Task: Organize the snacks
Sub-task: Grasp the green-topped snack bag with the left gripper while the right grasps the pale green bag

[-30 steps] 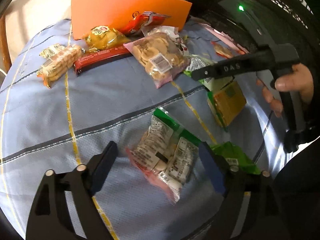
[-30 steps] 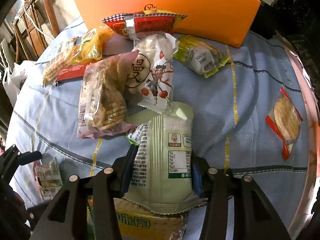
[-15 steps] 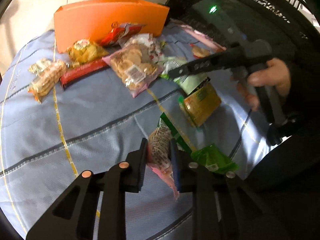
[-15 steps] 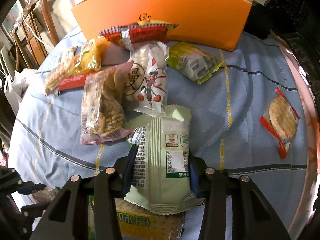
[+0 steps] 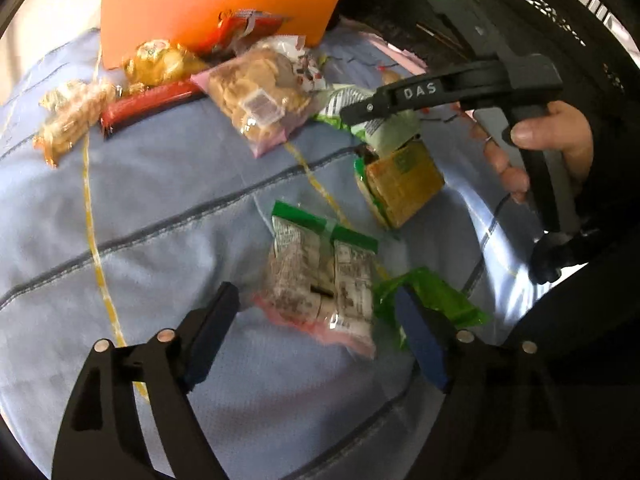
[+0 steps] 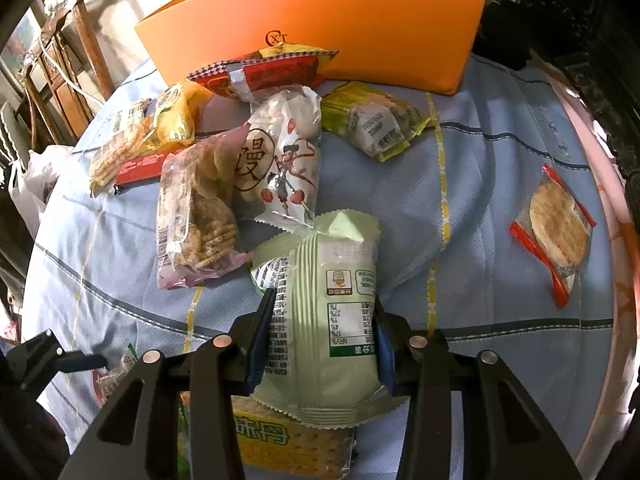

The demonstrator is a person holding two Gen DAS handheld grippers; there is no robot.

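Altogether about ten snack packs lay on the bench's blue striped cloth, most crowded before one orange box at the far edge. The right hand-held gripper was clamped on a pale green packet, both pads pressing its sides, above a yellow cracker pack. The left hand-held gripper had just been opening; its jaws stood wide with a clear cookie pack lying between them on the cloth, untouched. One bright green wrapper lay just beside its right finger. Singly there were one red-trimmed round cracker off near the right rim, one yellow-green pack, one white bun bag, one pink-edged biscuit bag and one red checkered pack. Bare cloth opened between the round cracker and the pile, and along the near left.
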